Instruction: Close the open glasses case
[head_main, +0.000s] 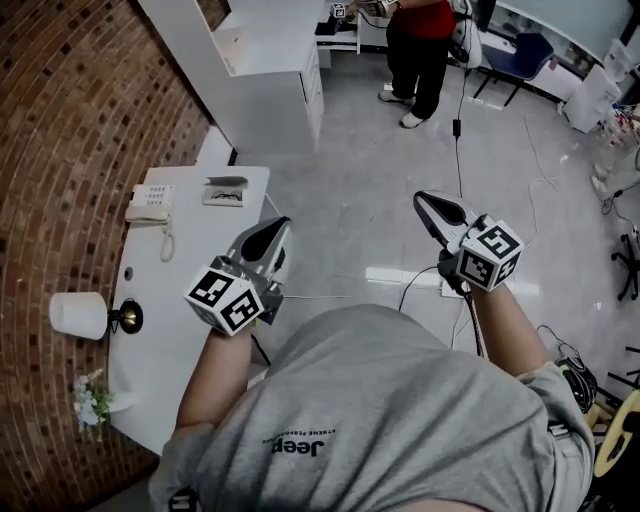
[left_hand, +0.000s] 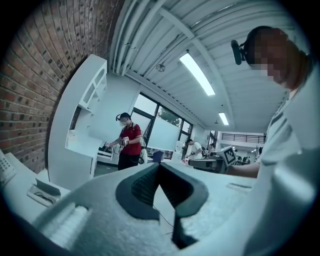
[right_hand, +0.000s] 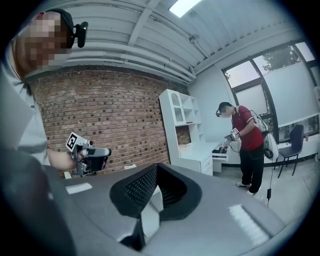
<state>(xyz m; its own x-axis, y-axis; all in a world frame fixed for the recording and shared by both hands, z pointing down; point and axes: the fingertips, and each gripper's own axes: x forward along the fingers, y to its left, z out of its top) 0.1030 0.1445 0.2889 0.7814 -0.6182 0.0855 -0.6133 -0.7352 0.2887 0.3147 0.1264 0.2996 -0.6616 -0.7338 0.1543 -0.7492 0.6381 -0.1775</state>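
The open glasses case (head_main: 225, 190) lies on the far end of the white table (head_main: 190, 290), a pair of glasses inside it. It also shows low at the left in the left gripper view, as the glasses case (left_hand: 42, 192). My left gripper (head_main: 274, 228) hovers over the table's right edge, nearer to me than the case; its jaws (left_hand: 159, 166) meet at the tips with nothing between them. My right gripper (head_main: 426, 202) is held over the floor, well right of the table, shut and empty (right_hand: 157, 168).
A telephone (head_main: 150, 210) sits left of the case. A lamp with a white shade (head_main: 80, 315) and flowers (head_main: 90, 400) stand near the brick wall. Beyond are a white cabinet (head_main: 270, 60), a person in a red shirt (head_main: 420, 40) and cables on the floor (head_main: 420, 280).
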